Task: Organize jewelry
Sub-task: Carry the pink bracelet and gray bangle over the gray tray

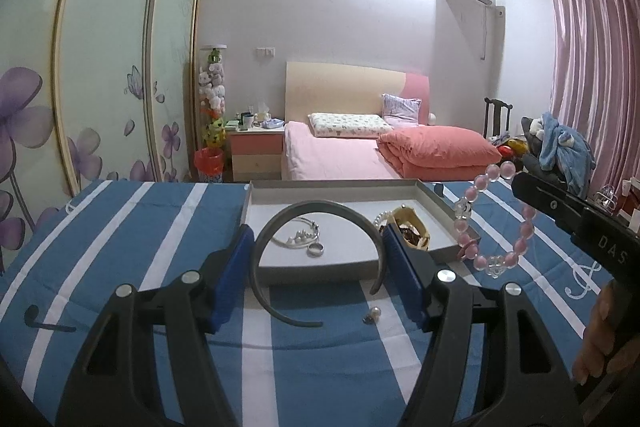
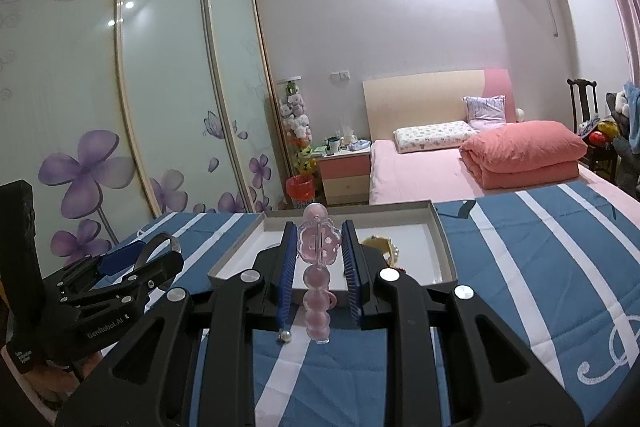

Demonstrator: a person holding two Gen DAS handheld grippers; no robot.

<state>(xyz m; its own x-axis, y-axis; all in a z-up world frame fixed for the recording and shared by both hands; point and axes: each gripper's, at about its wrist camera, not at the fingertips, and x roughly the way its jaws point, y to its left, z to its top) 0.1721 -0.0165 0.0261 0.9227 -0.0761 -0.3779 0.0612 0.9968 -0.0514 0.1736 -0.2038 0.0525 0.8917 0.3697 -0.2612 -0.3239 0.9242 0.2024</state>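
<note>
Two claws hover above a blue-and-white striped cloth. Left claw [image 1: 320,259] grips a dark grey headband [image 1: 316,215] by its arms, the arc rising between the blue pads [image 1: 400,267]. Right claw [image 2: 320,255] is closed on a pink bead bracelet [image 2: 319,275], whose loop hangs below the pads. Just ahead of both claws lies a shallow grey tray [image 1: 430,197] containing a silver ring [image 1: 315,249] and other jewelry. Below the left claw, a small stud [image 1: 372,315] rests on the cloth.
</note>
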